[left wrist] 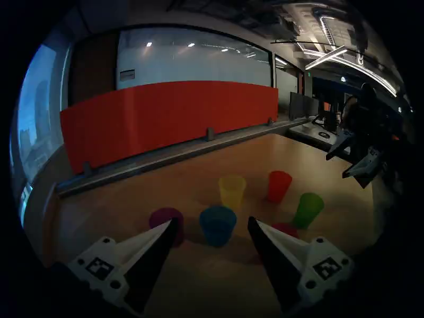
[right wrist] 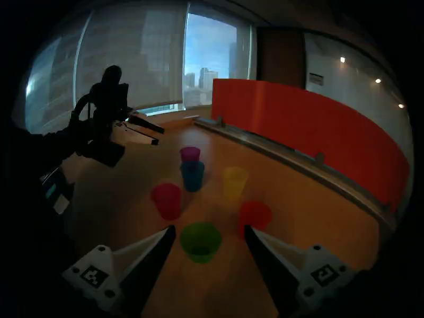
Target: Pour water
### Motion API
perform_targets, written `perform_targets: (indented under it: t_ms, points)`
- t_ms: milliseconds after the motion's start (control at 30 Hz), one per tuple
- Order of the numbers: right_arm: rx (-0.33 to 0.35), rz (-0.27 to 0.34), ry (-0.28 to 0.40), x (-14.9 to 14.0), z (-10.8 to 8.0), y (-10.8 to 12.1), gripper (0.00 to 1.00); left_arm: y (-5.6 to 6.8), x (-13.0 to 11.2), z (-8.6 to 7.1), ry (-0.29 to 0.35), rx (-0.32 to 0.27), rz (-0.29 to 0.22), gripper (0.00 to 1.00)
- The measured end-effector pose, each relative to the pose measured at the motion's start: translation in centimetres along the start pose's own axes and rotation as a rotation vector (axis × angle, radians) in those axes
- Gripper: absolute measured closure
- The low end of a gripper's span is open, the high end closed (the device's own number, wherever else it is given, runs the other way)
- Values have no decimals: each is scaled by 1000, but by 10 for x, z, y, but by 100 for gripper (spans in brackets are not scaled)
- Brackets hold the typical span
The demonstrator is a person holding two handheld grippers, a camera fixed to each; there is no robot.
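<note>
Several coloured plastic cups stand upright in a cluster on the wooden table (left wrist: pixel 159 191). In the left gripper view my left gripper (left wrist: pixel 212 221) is open, low over the table, with the blue cup (left wrist: pixel 217 225) just beyond its fingertips. The purple cup (left wrist: pixel 166 216) is to its left; the yellow cup (left wrist: pixel 232 191), red cup (left wrist: pixel 278 185) and green cup (left wrist: pixel 308 209) stand behind. In the right gripper view my right gripper (right wrist: pixel 209 228) is open, and the green cup (right wrist: pixel 201 241) sits between its fingertips, untouched. The pink cup (right wrist: pixel 168 200) and blue cup (right wrist: pixel 192 176) lie farther off.
A red partition (left wrist: pixel 169 116) with a grey rail runs along the table's far edge. The right gripper (left wrist: pixel 354 156) hovers open at the table's right side. A person's arm holds the left gripper (right wrist: pixel 142 127) beyond the cups. Windows (right wrist: pixel 206 69) stand behind.
</note>
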State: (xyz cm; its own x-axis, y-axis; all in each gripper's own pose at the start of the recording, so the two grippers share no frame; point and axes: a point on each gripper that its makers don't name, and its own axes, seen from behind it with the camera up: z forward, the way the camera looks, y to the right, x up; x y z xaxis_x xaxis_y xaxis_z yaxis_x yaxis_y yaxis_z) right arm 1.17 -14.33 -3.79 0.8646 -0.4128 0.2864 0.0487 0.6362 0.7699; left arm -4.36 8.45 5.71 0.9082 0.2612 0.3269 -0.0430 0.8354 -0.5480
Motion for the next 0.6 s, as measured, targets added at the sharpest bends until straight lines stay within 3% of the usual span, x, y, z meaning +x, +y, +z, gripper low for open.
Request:
perform_targets:
  t_ms: [267,600]
  points:
    - [-2,-18,-43,-23,11,-3,1,4,-19,16,-36,-17,-2,3]
    - [-4,-34,-90,-51,24,-7,1,2,-31,25,-49,-17,-15,3]
